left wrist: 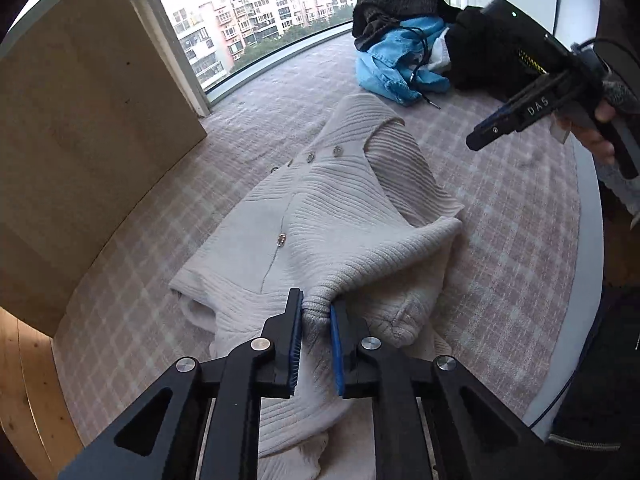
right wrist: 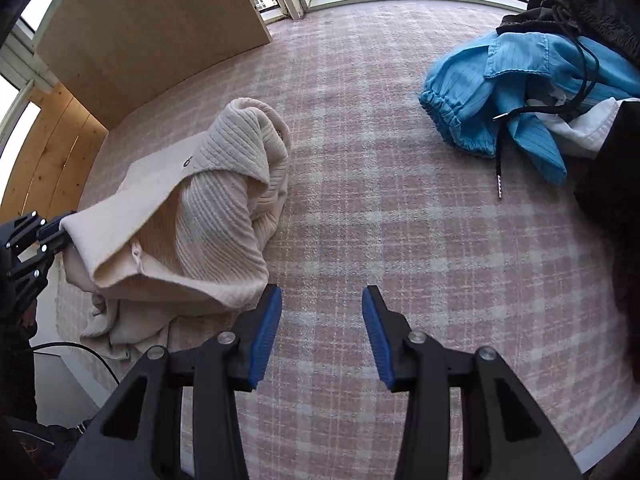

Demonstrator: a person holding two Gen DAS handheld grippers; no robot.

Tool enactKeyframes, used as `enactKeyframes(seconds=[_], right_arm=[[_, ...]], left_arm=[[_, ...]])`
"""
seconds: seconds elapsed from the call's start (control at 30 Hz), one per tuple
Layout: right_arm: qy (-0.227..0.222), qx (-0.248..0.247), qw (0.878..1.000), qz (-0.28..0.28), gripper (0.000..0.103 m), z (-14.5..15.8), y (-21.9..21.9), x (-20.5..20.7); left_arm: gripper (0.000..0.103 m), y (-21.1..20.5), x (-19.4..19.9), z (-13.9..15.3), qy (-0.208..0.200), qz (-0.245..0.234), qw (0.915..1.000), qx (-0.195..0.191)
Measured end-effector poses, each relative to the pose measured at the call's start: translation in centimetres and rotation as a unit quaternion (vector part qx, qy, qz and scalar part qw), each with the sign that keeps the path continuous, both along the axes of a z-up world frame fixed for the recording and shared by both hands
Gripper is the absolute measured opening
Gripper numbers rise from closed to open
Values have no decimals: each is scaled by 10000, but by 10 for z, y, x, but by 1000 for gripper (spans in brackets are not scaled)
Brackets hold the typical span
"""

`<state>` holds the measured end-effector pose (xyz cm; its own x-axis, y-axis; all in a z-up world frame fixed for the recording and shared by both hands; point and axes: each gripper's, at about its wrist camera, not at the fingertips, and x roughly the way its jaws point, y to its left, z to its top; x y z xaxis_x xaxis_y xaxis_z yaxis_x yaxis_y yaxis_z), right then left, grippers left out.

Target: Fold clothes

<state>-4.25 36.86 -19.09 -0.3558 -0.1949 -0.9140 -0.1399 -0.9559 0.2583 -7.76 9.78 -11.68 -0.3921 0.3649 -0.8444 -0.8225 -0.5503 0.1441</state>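
A cream ribbed knit cardigan (left wrist: 320, 216) with metal buttons lies crumpled on a pink checked bed cover (left wrist: 500, 240). My left gripper (left wrist: 316, 308) is shut on the ribbed cuff of its sleeve, which bunches between the blue pads. In the right wrist view the cardigan (right wrist: 192, 216) sits at the left, with the left gripper (right wrist: 64, 232) pinching its edge there. My right gripper (right wrist: 322, 300) stands open over the bare cover just right of the cardigan, nothing between its fingers. It also shows at the upper right in the left wrist view, the right gripper (left wrist: 480, 136) held by a hand.
A heap of clothes, a blue garment (right wrist: 512, 92) with a black drawstring and black items (left wrist: 404, 4), lies at the far side by the window. A wooden board (left wrist: 80, 128) stands at the left. The bed's edge (left wrist: 588, 240) curves along the right.
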Motion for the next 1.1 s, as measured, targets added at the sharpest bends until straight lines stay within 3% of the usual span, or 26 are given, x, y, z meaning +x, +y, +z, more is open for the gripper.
enactKeyframes(seconds=[0.17,0.3,0.37,0.53,0.6,0.67,0.7,0.8,1.03,1.07,1.1], right_arm=[[229,140,9977,618,41,6,-30,-20],[432,265,9898,1335,42,14,-69,-33],[507,377,9828,1733,51,14,-91,-37],[424,865,9742,2042,51,-3,-118,-58],[356,668,9793,1876,48,-5,-111,-68],[380,497,9829,1729,35,-2,-103,-72],[412,433,9842,1669,34,1,-100,-73],[505,467,9846,1606,32,8,-96,-75],[525,479,9863,1489,32,8,-90,-78],[540,407,9872,1446,32,7,-87,-78],[555,334,9880,1403,32,7,-84,-79]], left_arm=[[11,-42,-60,-1,307,989,9946,-114],[18,-60,-94,-24,301,1300,9906,-316],[22,-69,-96,-22,112,1274,9917,-127],[43,-83,-67,1,80,817,9966,91],[49,-74,-59,2,64,578,9983,45],[51,-64,-52,-1,132,351,9993,-83],[52,-59,-52,-4,179,275,9993,-169],[52,-43,-60,-16,124,124,9992,-353],[50,-15,-90,-48,-751,-41,9957,-531],[43,-13,-92,-51,-846,-64,9949,-543],[27,-13,-91,-55,-928,-101,9941,-547]])
